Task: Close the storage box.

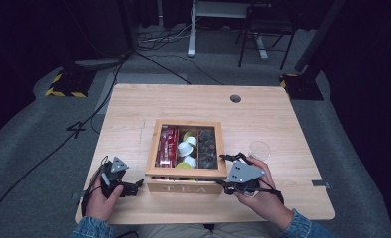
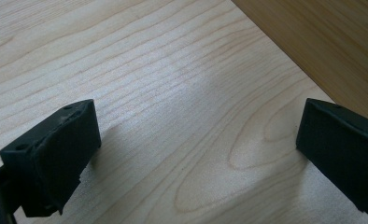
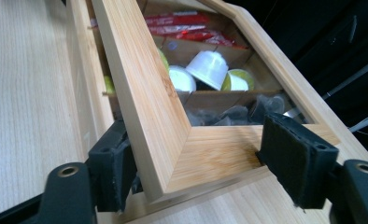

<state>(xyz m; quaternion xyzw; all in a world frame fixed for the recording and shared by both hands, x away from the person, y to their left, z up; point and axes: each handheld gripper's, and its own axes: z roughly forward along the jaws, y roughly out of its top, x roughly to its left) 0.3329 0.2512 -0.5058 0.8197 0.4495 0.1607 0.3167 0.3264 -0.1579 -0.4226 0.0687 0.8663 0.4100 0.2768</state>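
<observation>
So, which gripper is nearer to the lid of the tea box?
Right. The right gripper is at the lid's front corner, with the frame between its open jaws. The left gripper rests on the table left of the tea box, apart from it.

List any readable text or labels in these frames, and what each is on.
"TEA": on the front wall of the wooden box, pale letters, high view.
Red packets in the box's left compartment: print is there, too small to read.
Capsules in the middle compartment: lid markings too blurred to read.
Nothing else legible.
</observation>
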